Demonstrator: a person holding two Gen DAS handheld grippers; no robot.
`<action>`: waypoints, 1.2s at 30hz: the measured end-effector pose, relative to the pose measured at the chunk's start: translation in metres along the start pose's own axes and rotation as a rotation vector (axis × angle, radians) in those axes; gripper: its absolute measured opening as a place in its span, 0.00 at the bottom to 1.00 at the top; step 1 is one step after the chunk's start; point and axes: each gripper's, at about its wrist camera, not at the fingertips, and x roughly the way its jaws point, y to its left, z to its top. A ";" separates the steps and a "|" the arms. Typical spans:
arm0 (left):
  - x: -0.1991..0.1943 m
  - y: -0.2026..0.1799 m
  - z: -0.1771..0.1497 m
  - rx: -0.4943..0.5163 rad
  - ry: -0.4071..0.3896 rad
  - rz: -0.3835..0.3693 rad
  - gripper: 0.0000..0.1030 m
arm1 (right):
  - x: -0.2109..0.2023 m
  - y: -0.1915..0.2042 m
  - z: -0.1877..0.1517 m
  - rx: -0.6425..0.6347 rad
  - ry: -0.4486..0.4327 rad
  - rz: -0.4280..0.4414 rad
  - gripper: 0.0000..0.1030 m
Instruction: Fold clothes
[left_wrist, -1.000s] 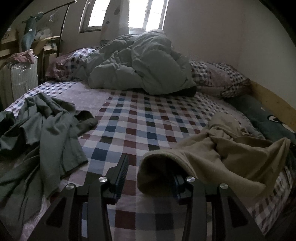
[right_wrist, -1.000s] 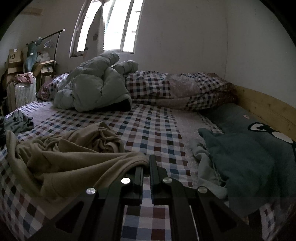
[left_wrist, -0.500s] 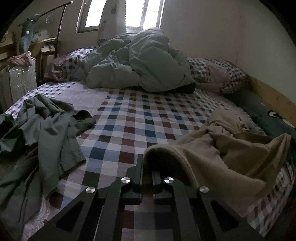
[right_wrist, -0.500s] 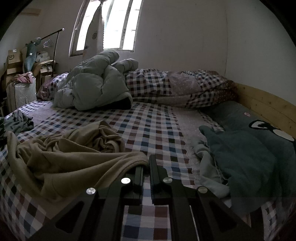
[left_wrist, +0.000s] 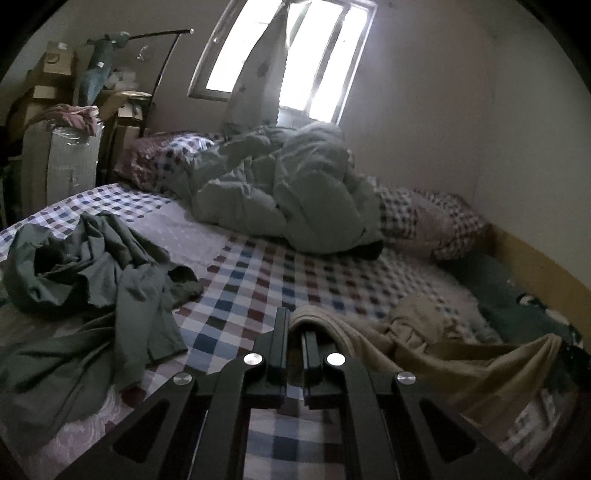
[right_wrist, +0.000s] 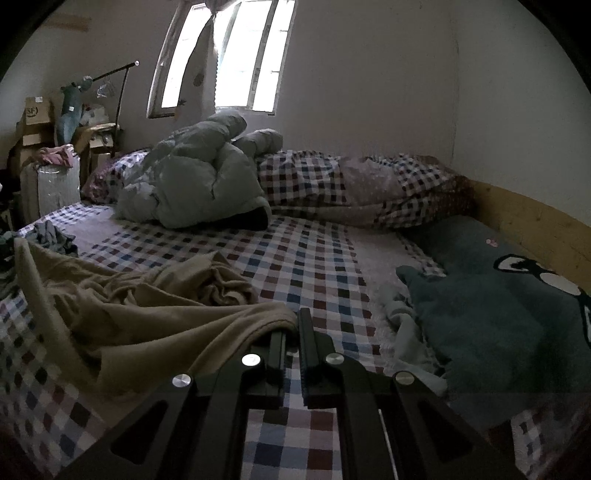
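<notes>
A: Where is the tan garment?
B: On the checked bed, this side of the grey-green duvet, stretched between both tools.
A: The left gripper?
B: Pinched tight on one edge.
A: And the right gripper?
B: Clamped on the other edge. A green garment lies left of the duvet.

Soft matt tan garment (fleecy); checked cotton sheet

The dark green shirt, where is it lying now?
In the left wrist view the dark green shirt lies crumpled on the left side of the checked bed sheet, apart from the beige garment.
</notes>
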 end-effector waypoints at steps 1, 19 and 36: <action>-0.006 -0.001 0.003 -0.010 -0.015 -0.002 0.04 | -0.007 0.001 0.003 -0.004 -0.008 0.001 0.04; -0.187 -0.048 0.136 -0.111 -0.260 -0.166 0.04 | -0.204 -0.057 0.105 0.103 -0.298 0.005 0.04; -0.352 -0.080 0.241 -0.156 -0.437 -0.307 0.03 | -0.374 -0.115 0.196 0.182 -0.566 -0.089 0.04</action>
